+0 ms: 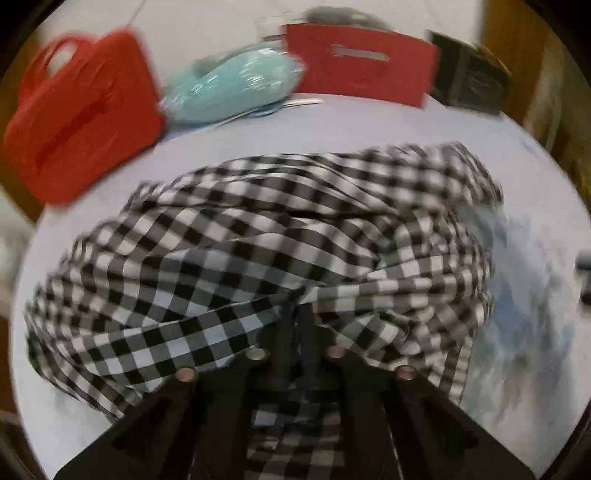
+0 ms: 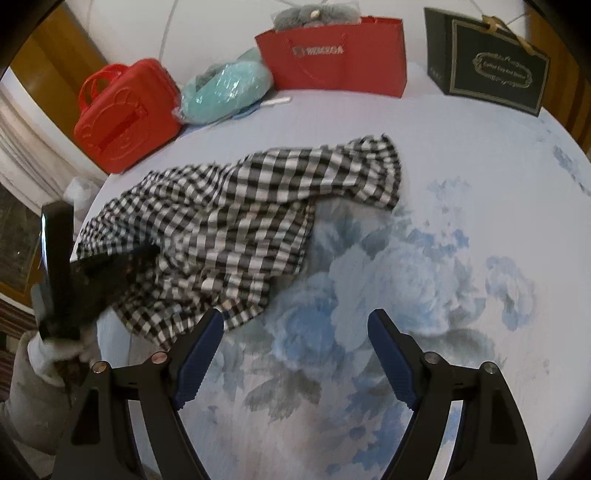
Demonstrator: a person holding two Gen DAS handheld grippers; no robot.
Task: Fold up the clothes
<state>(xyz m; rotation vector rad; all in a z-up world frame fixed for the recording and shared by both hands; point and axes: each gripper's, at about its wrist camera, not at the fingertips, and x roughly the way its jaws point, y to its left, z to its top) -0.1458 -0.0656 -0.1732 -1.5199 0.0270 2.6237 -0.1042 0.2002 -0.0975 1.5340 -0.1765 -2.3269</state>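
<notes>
Pale floral bed sheet (image 2: 424, 229) under everything, serving as the folding surface. Black-and-white gingham garment (image 2: 240, 221) lies rumpled ahead and left of the right gripper (image 2: 295, 350), whose jaws stand wide, empty, above bare sheet. Left gripper (image 1: 295, 321): jaws closed, pinching a gathered fold of the gingham, likely to drag it flat. Red bags beyond, clear of work.

bed sheet (image 2: 461, 206): pale, blue floral | wall (image 2: 221, 22): white | side panels: wood
</notes>
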